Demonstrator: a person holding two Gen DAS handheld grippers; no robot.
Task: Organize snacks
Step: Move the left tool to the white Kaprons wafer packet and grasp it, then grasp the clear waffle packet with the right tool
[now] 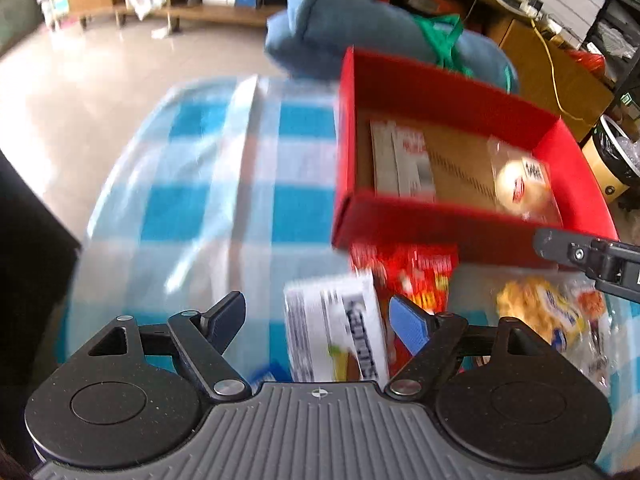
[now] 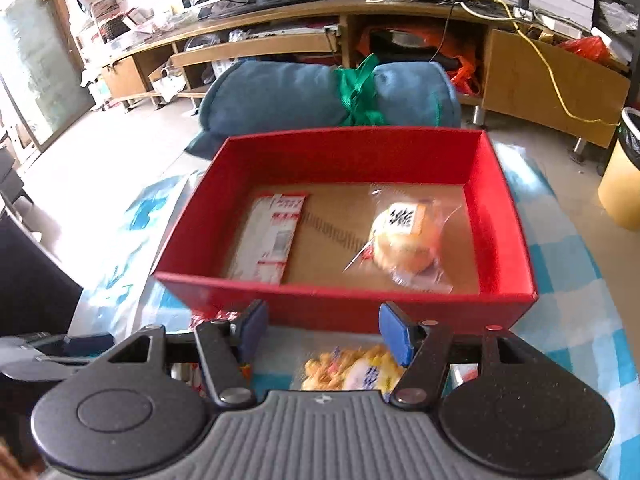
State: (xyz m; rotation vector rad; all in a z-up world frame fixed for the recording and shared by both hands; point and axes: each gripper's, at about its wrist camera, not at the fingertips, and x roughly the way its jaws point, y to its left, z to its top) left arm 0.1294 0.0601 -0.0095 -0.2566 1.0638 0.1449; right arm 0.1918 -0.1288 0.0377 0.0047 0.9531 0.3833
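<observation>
Left tongs (image 1: 318, 318) spread over white snack carton (image 1: 336, 328), right tongs (image 2: 322, 334) spread empty near red cardboard box (image 2: 348, 300).

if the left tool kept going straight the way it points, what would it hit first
Most likely the white snack box lying between the open fingers of the left tool, with the red snack packet just behind it. The picture is blurred, so depth is uncertain.

Blue bolster (image 2: 328, 96), yellow bin (image 2: 622, 184)
</observation>
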